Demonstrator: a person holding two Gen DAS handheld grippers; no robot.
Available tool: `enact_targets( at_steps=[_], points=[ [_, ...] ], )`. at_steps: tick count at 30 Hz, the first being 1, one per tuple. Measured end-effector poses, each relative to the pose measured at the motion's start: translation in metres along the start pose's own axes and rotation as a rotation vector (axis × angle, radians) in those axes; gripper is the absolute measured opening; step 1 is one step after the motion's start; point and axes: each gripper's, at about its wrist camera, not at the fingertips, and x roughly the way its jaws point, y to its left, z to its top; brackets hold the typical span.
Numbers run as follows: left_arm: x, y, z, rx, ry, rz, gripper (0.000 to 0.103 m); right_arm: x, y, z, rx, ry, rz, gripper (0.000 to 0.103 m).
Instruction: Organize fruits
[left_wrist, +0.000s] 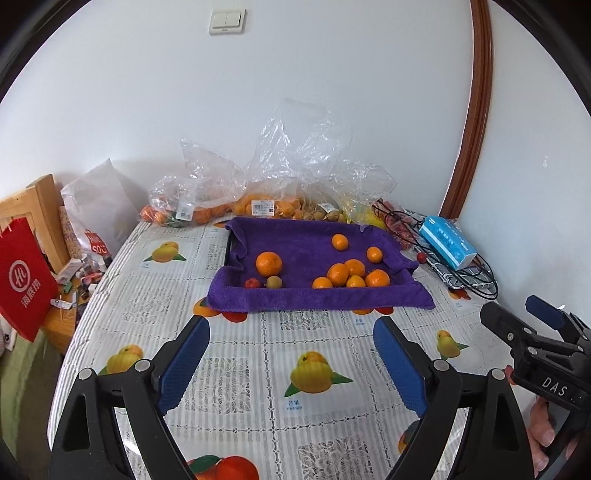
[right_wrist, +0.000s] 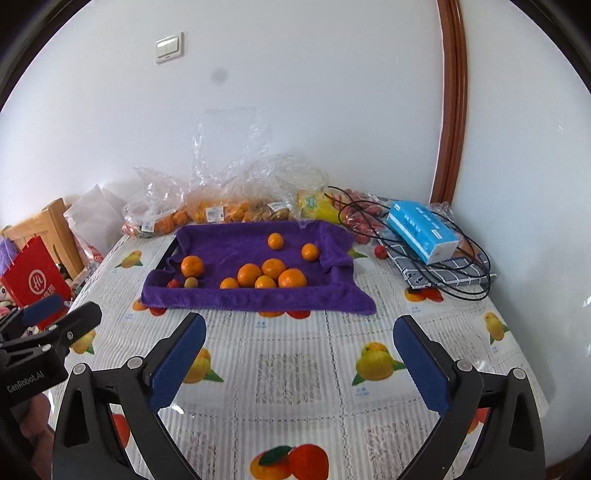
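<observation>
A tray lined with a purple towel (left_wrist: 295, 299) (right_wrist: 240, 299) sits mid-table. On it lie several oranges: one larger orange (left_wrist: 269, 263) (right_wrist: 192, 266) at the left, a cluster (left_wrist: 349, 276) (right_wrist: 271, 275) near the front, and loose ones behind. A small red fruit (left_wrist: 252, 283) (right_wrist: 173, 283) and a small green fruit (left_wrist: 274, 282) (right_wrist: 191, 283) rest beside the larger orange. My left gripper (left_wrist: 291, 328) is open over the tablecloth in front of the tray, with nothing between its blue pads. My right gripper (right_wrist: 300, 330) is open likewise, also short of the tray.
Clear plastic bags of fruit (left_wrist: 266, 199) (right_wrist: 221, 210) line the wall behind the tray. A blue box (left_wrist: 447, 242) (right_wrist: 421, 232), black cable (right_wrist: 461, 280) and a stray red fruit (right_wrist: 380, 252) lie at the right. A red paper bag (left_wrist: 22, 277) and wooden chair (left_wrist: 37, 206) stand left.
</observation>
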Motion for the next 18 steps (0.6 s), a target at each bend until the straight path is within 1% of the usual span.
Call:
enact_targets(
  at_steps=[6, 10, 18],
  points=[
    [-0.009, -0.008, 0.001, 0.019, 0.001, 0.01, 0.09, -0.013, -0.005, -0.005, 0.015, -0.011, 0.013, 0.101],
    [-0.011, -0.011, 0.001, 0.021, -0.003, 0.014, 0.091, -0.015, -0.009, -0.008, 0.024, -0.005, 0.013, 0.101],
    [-0.012, -0.016, 0.001, 0.036, -0.007, 0.03, 0.091, -0.02, -0.015, -0.01, 0.045, -0.024, 0.015, 0.101]
  ],
)
